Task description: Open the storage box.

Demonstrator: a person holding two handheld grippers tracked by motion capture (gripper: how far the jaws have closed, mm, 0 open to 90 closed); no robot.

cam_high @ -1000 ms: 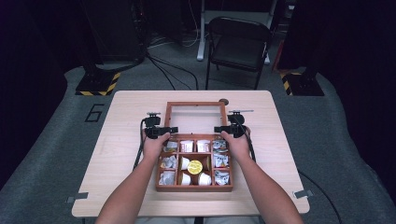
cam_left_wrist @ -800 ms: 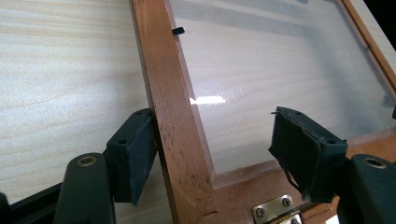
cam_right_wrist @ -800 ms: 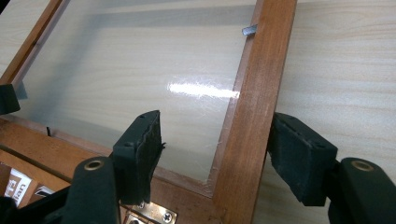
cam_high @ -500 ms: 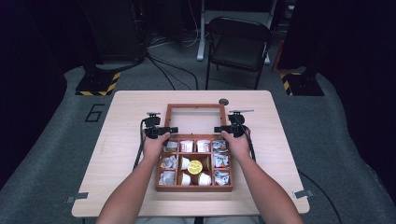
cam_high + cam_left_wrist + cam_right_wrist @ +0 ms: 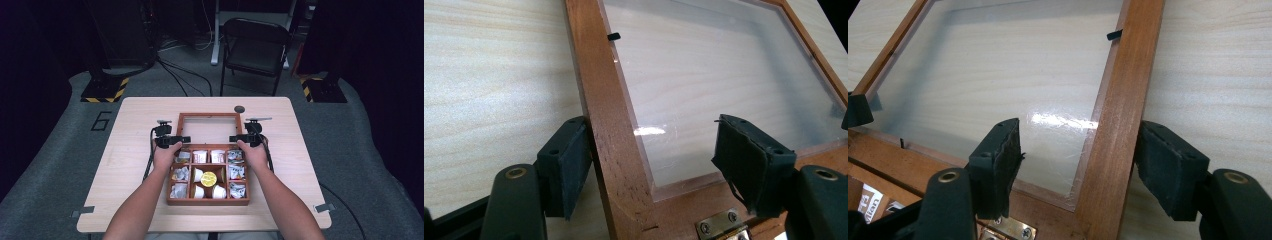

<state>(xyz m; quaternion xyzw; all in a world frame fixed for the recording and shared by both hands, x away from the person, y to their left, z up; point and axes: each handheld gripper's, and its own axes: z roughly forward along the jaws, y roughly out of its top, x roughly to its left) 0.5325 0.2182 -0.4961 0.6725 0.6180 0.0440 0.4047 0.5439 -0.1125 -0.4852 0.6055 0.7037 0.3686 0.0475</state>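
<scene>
Lid frame [image 5: 609, 125] between both tongs' jaws

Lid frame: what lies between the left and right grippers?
In the high view, the lid's clear pane spans between the left gripper and right gripper; bare table shows through.

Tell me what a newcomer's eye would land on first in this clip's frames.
First, the wooden compartment box mid-table, with a yellow-topped cup in its centre cell amid white packets. Behind it the glass-paned lid lies folded back flat. The left gripper and right gripper each straddle a side rail of that lid near the hinges, fingers spread either side of the wood.
</scene>
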